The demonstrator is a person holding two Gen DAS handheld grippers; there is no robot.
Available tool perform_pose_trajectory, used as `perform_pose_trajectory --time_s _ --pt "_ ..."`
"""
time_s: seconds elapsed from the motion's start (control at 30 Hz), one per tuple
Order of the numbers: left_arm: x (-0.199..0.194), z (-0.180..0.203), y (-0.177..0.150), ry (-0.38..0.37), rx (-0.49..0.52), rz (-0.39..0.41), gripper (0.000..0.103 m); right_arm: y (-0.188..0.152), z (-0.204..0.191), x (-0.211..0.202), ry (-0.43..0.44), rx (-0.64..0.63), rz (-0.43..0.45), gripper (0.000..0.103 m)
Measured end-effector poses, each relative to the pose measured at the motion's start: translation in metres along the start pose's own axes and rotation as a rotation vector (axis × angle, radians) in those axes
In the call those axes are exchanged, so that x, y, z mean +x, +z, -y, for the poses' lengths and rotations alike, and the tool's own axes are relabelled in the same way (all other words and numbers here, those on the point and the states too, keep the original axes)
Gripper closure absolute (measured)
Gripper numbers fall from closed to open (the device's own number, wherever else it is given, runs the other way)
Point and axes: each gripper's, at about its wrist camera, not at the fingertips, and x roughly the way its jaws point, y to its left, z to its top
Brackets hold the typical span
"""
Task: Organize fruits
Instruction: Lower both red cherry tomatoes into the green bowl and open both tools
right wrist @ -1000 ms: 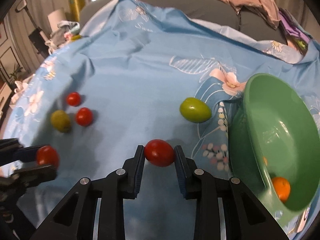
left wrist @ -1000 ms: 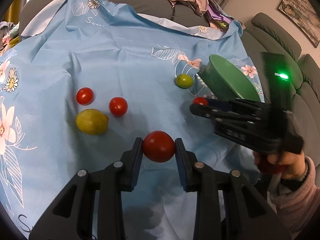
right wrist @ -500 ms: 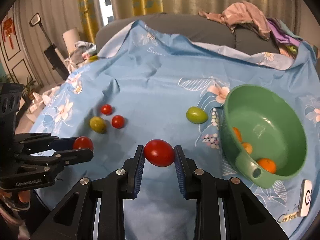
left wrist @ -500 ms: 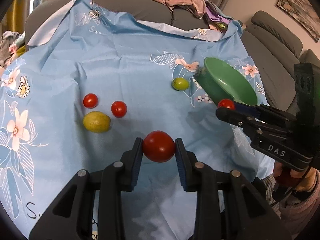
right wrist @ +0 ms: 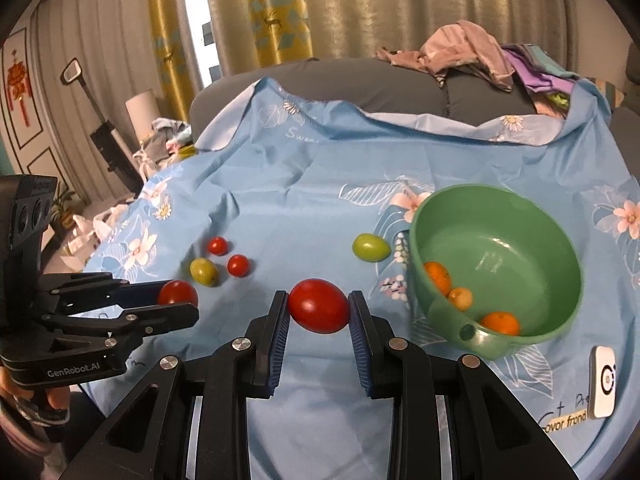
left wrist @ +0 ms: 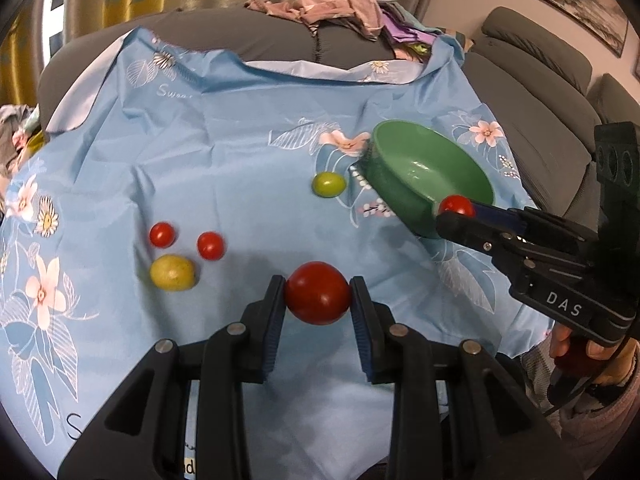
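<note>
My left gripper point(left wrist: 318, 294) is shut on a red tomato point(left wrist: 318, 292), held above the blue cloth. My right gripper point(right wrist: 318, 312) is shut on another red tomato point(right wrist: 318, 311), held left of the green bowl point(right wrist: 560, 248). The bowl holds three small orange fruits point(right wrist: 500, 322). On the cloth lie two small red tomatoes point(left wrist: 210, 245), a yellow-green fruit point(left wrist: 173, 277) and a green fruit point(left wrist: 328, 184) beside the bowl point(left wrist: 384, 176). Each gripper shows in the other's view, the right point(left wrist: 456, 206) at the bowl's near rim, the left point(right wrist: 178, 294) at the left.
The blue flowered cloth point(right wrist: 320, 184) covers a table; a grey sofa with a pile of clothes point(right wrist: 472, 56) stands behind it. A small white device point(right wrist: 604, 380) lies on the cloth at the front right, below the bowl.
Both grippers have risen and drawn back from the cloth with their tomatoes. The views now take in more of the table and the whole bowl.
</note>
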Motion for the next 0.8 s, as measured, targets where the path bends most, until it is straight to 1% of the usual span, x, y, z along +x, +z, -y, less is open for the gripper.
perform_pose_trajectory --time_s 0.3,0.8 --pt "0.01 0.037 0.023 -0.023 0.104 0.011 0.071 -0.004 0.026 -0.008 -0.022 0.052 0.022 0.071" --pt "0.052 0.094 0.077 -0.085 0.234 0.012 0.071 -0.003 0.082 -0.015 -0.099 0.149 0.065 0.071"
